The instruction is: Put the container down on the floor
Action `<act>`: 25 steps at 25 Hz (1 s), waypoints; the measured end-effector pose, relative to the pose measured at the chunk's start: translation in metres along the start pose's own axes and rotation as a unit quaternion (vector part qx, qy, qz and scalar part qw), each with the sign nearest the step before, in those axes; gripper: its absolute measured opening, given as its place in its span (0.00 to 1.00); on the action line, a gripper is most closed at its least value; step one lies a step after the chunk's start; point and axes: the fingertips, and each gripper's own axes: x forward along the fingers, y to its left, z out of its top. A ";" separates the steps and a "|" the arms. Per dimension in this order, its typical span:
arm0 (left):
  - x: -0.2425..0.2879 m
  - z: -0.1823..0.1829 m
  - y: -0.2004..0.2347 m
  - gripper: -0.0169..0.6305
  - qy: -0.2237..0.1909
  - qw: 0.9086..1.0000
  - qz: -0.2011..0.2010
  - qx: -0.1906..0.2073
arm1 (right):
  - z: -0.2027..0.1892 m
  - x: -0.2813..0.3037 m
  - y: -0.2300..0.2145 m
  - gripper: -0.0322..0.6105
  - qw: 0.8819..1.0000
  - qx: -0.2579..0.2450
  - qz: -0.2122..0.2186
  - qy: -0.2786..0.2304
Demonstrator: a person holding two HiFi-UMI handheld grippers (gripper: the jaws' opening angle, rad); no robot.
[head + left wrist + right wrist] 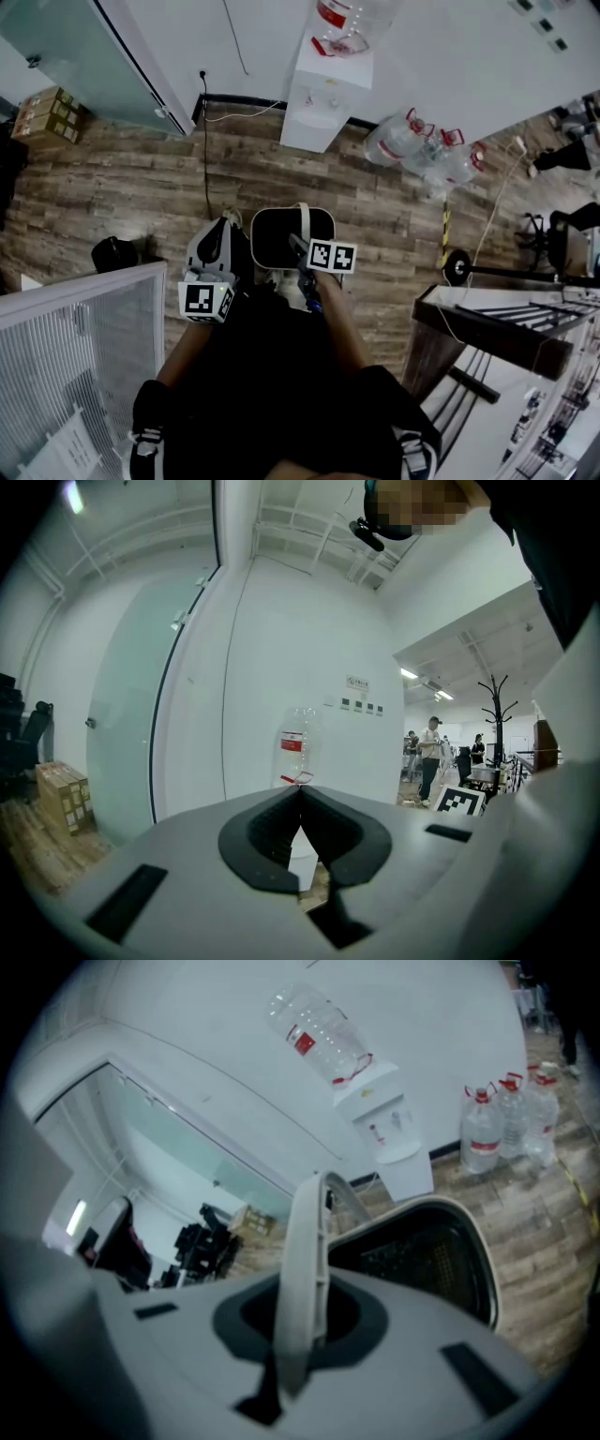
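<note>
The container (292, 234) is a black bin with a pale rim and a pale bail handle (303, 218). It hangs in front of the person, above the wooden floor (122, 187). My right gripper (300, 247) is shut on the handle. In the right gripper view the handle (302, 1260) runs straight up between the jaws of the right gripper (298, 1321), and the bin's dark inside (422, 1251) lies just beyond. To the bin's left, my left gripper (225, 221) holds nothing. In the left gripper view the left gripper (300, 799) has its tips touching.
A white water dispenser (323, 89) stands at the wall ahead. Several big water bottles (422, 145) lie to its right. A mesh partition (75, 337) is close at the left, and a desk (497, 319) at the right. Cardboard boxes (47, 108) sit far left, and a black object (112, 253) on the floor.
</note>
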 end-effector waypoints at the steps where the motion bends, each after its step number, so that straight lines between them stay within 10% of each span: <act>1: 0.004 -0.002 -0.001 0.07 0.001 1.000 0.000 -0.001 | 0.003 0.000 -0.003 0.11 1.000 0.000 -0.001 0.000; 25: 0.166 0.009 0.079 0.07 0.022 0.999 -0.043 -0.021 | 0.123 0.088 0.003 0.11 1.000 0.024 -0.011 0.008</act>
